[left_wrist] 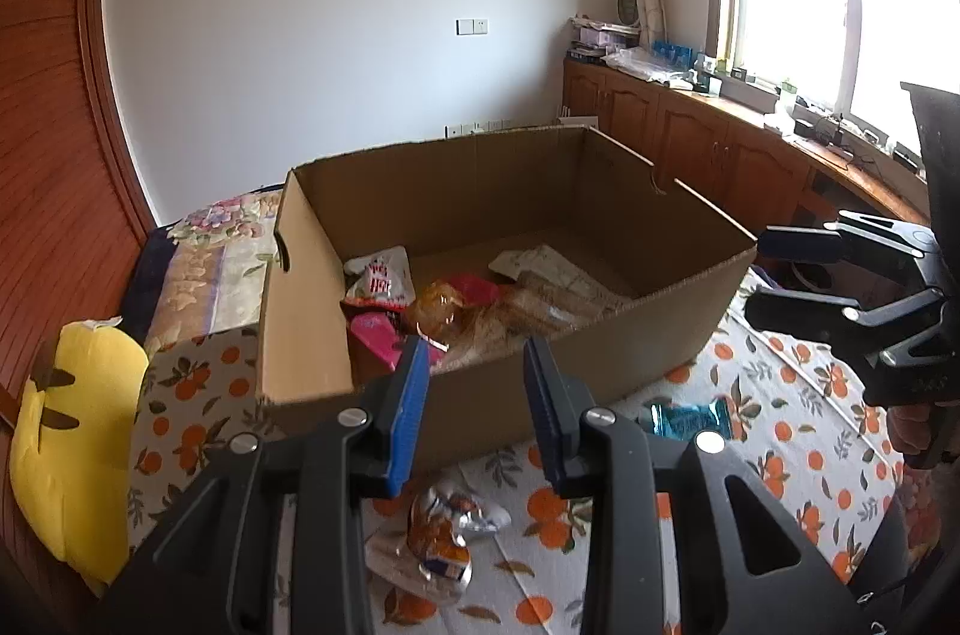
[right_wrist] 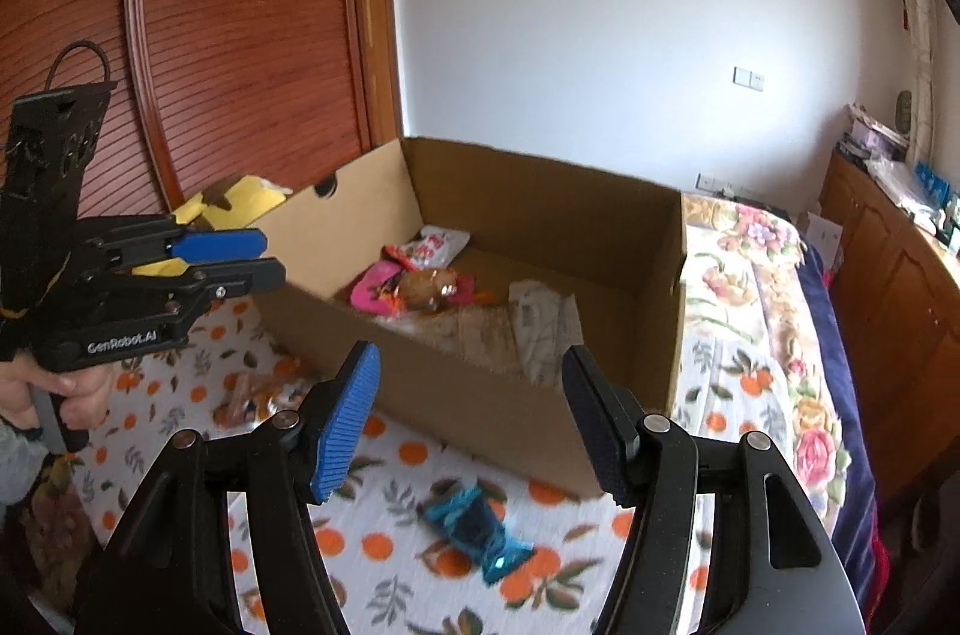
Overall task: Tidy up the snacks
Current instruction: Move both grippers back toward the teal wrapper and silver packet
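A: What is sitting in the corrugated cardboard box [left_wrist: 600,335]?

B: Several crinkled snack packets [left_wrist: 420,299], at its 9 o'clock corner.

A: And outside?

B: Two wrappers on the orange-print cloth [right_wrist: 384,545]: a blue packet [right_wrist: 477,533] and a silver-orange packet [left_wrist: 438,539].

A: The tongs?

B: The left gripper [left_wrist: 477,383] and right gripper [right_wrist: 474,419] are both gaping, empty.

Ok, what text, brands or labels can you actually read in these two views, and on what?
"GenRobot.AI": on the side of the left gripper, right wrist view.
Red characters on the white snack bag in the cardboard box: too blurred to read.
Teal packet: no readable print.
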Demonstrator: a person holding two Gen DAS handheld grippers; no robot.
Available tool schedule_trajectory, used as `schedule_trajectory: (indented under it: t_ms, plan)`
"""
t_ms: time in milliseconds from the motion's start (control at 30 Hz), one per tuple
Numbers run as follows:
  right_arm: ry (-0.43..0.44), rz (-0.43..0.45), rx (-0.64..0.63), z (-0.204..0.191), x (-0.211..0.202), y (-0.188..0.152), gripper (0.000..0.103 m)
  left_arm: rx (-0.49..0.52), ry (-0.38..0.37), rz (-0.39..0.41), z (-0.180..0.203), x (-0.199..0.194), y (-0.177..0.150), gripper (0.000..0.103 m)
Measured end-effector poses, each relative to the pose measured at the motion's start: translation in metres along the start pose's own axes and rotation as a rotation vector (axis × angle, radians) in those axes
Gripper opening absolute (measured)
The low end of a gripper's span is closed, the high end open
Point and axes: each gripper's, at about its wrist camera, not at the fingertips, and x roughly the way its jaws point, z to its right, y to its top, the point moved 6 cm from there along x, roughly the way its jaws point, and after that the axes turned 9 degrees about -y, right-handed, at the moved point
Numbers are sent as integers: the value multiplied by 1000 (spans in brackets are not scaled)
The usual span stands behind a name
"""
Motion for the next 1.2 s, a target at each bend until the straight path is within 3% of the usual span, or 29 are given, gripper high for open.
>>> schedule_trajectory:
  t_ms: [300, 633, 1200]
  plan:
    - [39, -46, 1, -16, -7, -35, 65, -15, -1, -22, 2, -6, -25, 32]
    - [38, -169, 17, -11, 30, -84, 65, -37, -9, -108, -4, 10, -69, 32]
    - [27, -273, -4, -1, 77, -102, 65, -68, 22, -240, -27, 41, -113, 38]
